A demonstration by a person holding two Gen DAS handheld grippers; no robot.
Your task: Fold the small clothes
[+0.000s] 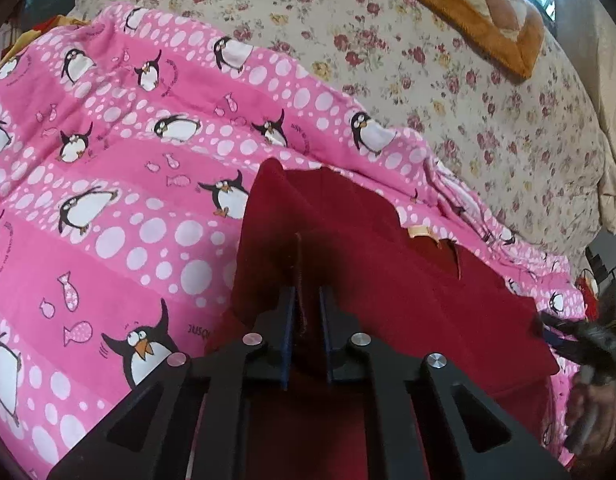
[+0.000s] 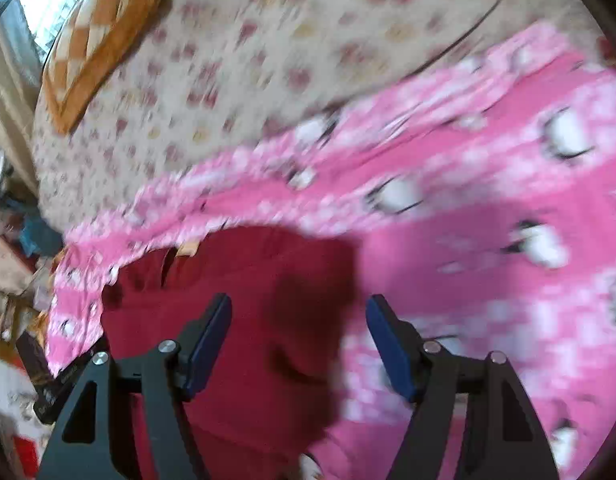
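A small dark red garment (image 1: 388,248) lies on a pink penguin-print blanket (image 1: 119,160). My left gripper (image 1: 308,300) is shut on a fold of the red garment and lifts that edge above the blanket. In the right wrist view, which is blurred by motion, my right gripper (image 2: 299,320) is open and empty just above the red garment (image 2: 235,280), with its right finger over the pink blanket (image 2: 488,240). The right gripper also shows at the right edge of the left wrist view (image 1: 580,336).
The blanket lies on a bed with a cream floral sheet (image 1: 448,80). An orange patterned cushion (image 1: 484,4) sits at the far end. Clutter stands beside the bed's left side in the right wrist view (image 2: 15,280).
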